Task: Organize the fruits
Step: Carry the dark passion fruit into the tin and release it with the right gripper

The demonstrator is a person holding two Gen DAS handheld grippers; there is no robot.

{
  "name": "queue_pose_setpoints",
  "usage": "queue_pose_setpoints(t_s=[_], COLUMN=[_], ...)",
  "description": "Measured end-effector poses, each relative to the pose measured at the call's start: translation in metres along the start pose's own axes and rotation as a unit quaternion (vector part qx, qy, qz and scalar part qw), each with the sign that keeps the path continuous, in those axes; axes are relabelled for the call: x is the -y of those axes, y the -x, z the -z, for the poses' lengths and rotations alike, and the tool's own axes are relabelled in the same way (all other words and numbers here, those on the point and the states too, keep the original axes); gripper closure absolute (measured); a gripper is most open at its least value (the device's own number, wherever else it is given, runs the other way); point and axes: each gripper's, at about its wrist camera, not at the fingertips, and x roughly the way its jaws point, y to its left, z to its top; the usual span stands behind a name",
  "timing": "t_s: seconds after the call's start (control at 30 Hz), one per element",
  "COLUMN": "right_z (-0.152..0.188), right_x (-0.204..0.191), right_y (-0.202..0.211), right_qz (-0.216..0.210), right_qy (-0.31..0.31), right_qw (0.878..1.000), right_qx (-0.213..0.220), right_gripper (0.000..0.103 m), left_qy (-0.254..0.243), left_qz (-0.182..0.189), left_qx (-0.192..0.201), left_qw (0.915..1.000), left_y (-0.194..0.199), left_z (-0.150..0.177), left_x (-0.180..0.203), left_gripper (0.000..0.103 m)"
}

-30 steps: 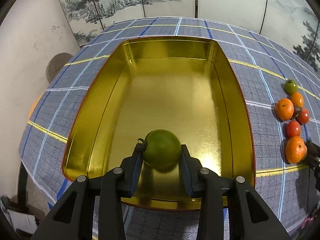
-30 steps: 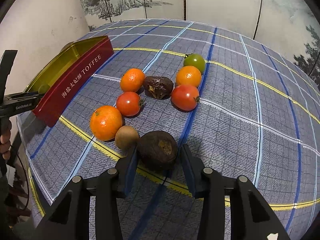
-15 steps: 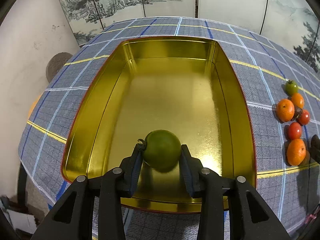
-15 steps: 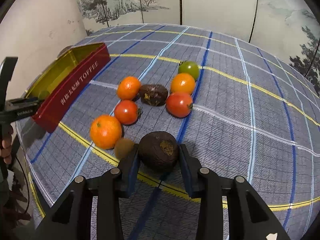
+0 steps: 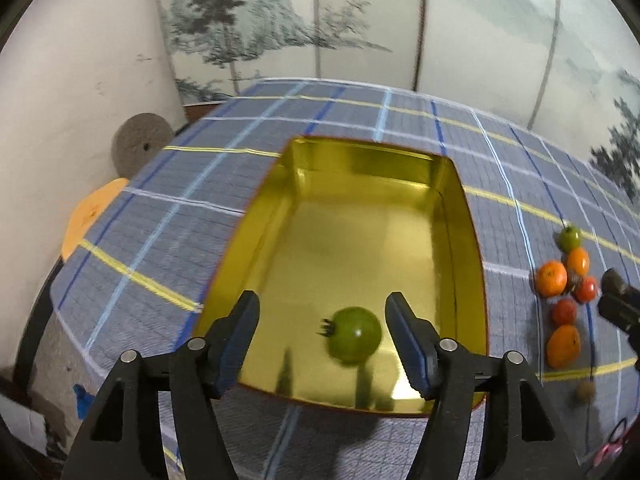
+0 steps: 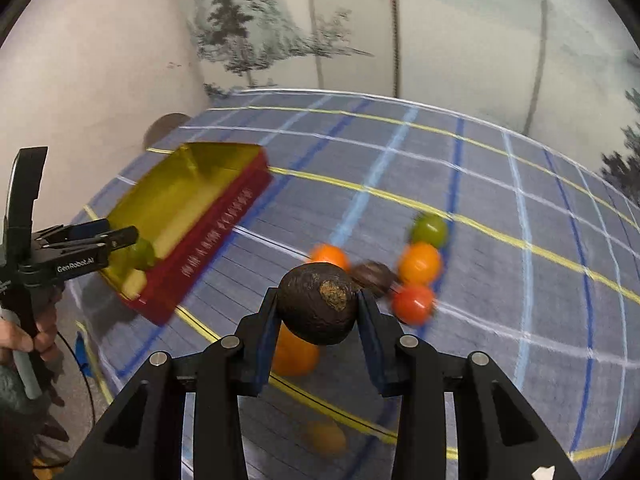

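Left tool (image 5: 322, 334) hangs over the near end of a gold-lined tin (image 5: 474, 240), its jaws opening and well spread; a green tomato (image 5: 354, 334) lies on the tin's floor between the two fingers, clear of both pads and a little nearer the right one. Off to that tool's right, on the checked cloth of the surface (image 5: 180, 196), a loose group of fruit sits well apart from the tin: a small green tomato (image 5: 570, 237) farthest away, then oranges and red tomatoes closer in. Right tool (image 6: 318, 310) pinches a dark, rough-skinned fruit (image 6: 318, 304) between its pads, holding it up off the surface. Beyond and to the right of this tool lie an orange fruit (image 6: 420, 263), a red tomato (image 6: 413, 303) and another dark fruit (image 6: 374, 276), all blurred; directly below the held fruit an orange (image 6: 296, 354) shows partly. To this tool's far left stands the tin, its red outer wall (image 6: 212, 256) lettered, with the left tool poised over its near end and a hand (image 6: 24, 340) gripping the handle.
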Motion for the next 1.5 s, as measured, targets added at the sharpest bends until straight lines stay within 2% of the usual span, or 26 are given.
queue_pose_setpoints(t_s=[0.2, 0.5, 0.77, 1.13, 1.5], right_z=[-0.023, -0.041, -0.045, -0.047, -0.048], right_x=[-0.042, -0.100, -0.134, -0.146, -0.153], right_y=[-0.019, -0.051, -0.078, -0.110, -0.119], right_qz=[-0.044, -0.097, -0.088, -0.068, -0.058], right_qy=[0.040, 0.097, 0.147, 0.167, 0.180], right_qw=[0.998, 0.990, 0.985, 0.982, 0.980], right_qx=[0.002, -0.012, -0.034, -0.056, -0.061], right_gripper=[0.068, 0.068, 0.068, 0.068, 0.068], left_qy=[0.034, 0.087, 0.112, 0.109, 0.102], left_qz=[-0.027, -0.055, -0.078, -0.081, -0.083], left_qx=[0.016, 0.007, -0.011, -0.021, -0.022], left_qw=[0.9989, 0.9947, 0.9906, 0.9905, 0.9911], left_y=[0.018, 0.025, 0.019, 0.015, 0.012], left_z=[0.003, 0.013, 0.025, 0.032, 0.035], left_x=[-0.029, -0.072, -0.091, -0.093, -0.091], left_gripper=[0.034, 0.032, 0.031, 0.030, 0.028])
